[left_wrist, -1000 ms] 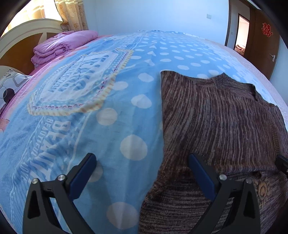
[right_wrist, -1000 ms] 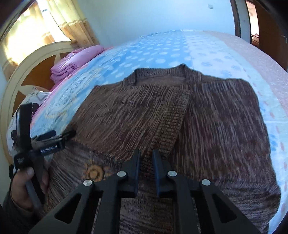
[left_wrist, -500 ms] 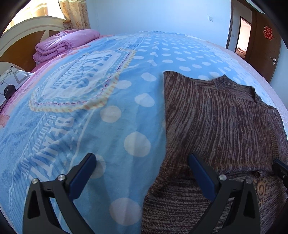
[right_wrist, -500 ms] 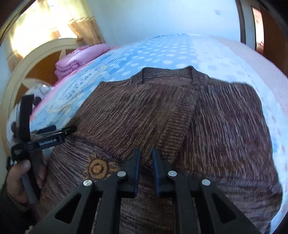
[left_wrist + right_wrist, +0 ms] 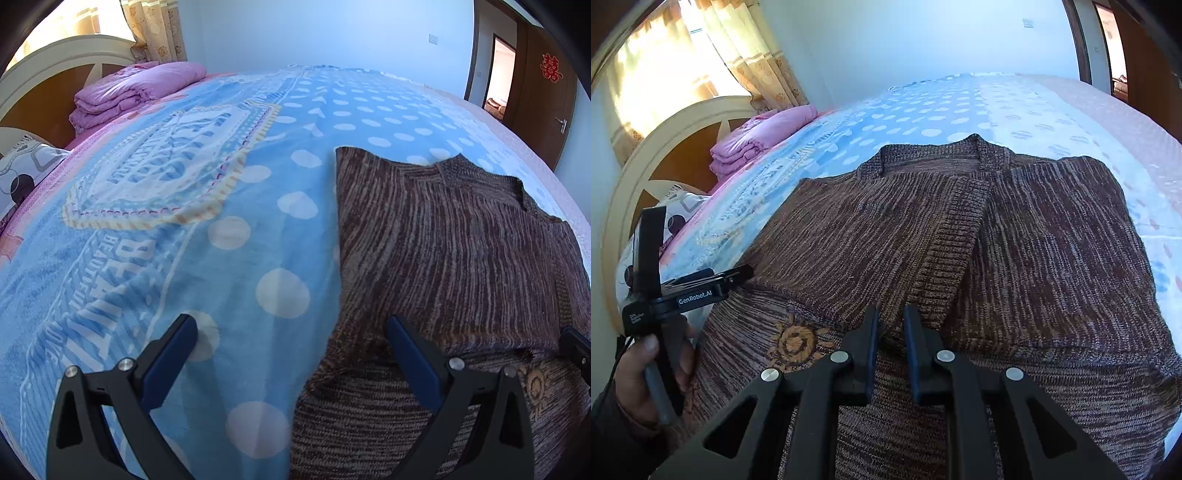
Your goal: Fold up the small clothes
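Spreading wide, your left gripper [image 5: 291, 334] straddles the near left edge of the brown cardigan [image 5: 454, 258] on the blue blanket [image 5: 207, 236]. Your right gripper [image 5: 891, 347] is nearly closed, whether pinching its front band is unclear.

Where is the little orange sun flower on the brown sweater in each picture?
Left wrist view: the sun flower sits low at the far right, beside the left gripper.
Right wrist view: sun flower low and left of centre, left of the right gripper.
Shared landmark: the folded pink quilt by the headboard.
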A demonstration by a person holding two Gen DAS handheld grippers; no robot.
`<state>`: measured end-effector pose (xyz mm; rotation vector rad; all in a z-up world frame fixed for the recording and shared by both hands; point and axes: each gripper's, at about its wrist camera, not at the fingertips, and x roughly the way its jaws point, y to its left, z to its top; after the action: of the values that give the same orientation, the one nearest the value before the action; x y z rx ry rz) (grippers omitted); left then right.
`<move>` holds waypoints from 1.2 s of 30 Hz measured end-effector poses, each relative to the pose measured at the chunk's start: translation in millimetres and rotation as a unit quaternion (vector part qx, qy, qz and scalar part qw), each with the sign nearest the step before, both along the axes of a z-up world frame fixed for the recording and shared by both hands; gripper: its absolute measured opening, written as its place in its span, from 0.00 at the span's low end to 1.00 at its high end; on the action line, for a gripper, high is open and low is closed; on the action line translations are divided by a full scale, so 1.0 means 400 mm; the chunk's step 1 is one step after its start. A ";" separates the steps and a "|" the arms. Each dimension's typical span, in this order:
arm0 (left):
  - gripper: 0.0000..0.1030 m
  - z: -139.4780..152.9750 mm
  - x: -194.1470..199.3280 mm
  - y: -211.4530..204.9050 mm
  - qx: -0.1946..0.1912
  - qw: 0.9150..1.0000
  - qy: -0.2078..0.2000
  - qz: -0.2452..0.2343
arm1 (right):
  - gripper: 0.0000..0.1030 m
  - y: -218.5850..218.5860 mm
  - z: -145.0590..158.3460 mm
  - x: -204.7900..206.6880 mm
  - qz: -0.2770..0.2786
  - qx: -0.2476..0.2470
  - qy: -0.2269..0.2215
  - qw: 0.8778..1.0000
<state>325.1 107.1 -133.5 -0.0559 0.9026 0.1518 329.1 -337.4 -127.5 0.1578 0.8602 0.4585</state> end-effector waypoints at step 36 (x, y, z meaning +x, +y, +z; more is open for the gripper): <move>0.09 0.028 0.141 -0.019 -0.085 0.993 -0.016 -0.077 | 0.47 -0.015 0.037 0.060 -0.071 -0.048 -0.042 0.995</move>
<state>381.6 99.4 -122.2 -0.1450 0.8818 -0.0703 353.1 -343.4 -112.5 0.1086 0.7810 0.2885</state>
